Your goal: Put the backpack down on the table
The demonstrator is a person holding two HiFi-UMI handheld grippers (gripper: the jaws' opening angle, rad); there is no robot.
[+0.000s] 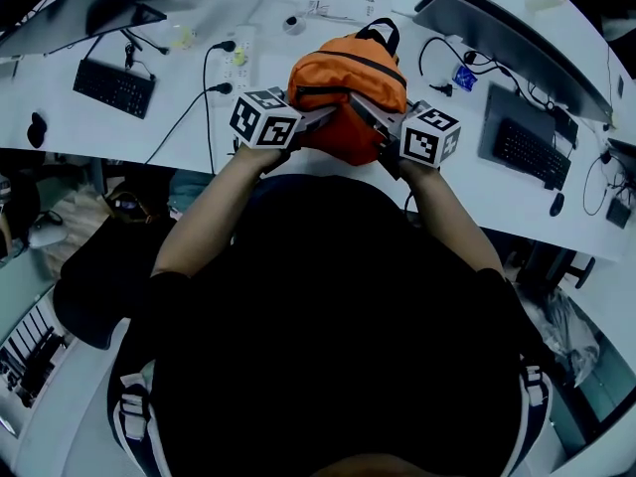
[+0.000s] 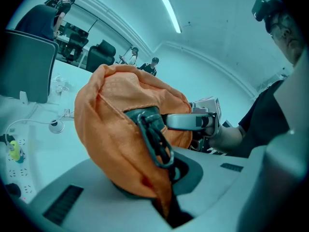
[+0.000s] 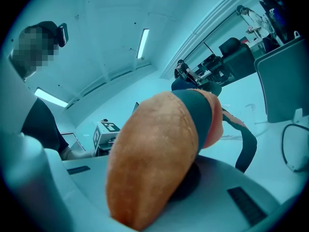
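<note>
The left gripper and right gripper are each clenching orange backpack fabric between their jaws, and a fold slipping out could tip it off the table.

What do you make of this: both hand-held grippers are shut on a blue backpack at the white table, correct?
Not quite: the backpack is orange, not blue, as the head view shows. The rest stands: the left hand-held gripper and the right hand-held gripper are both shut on it at the white table.
</note>
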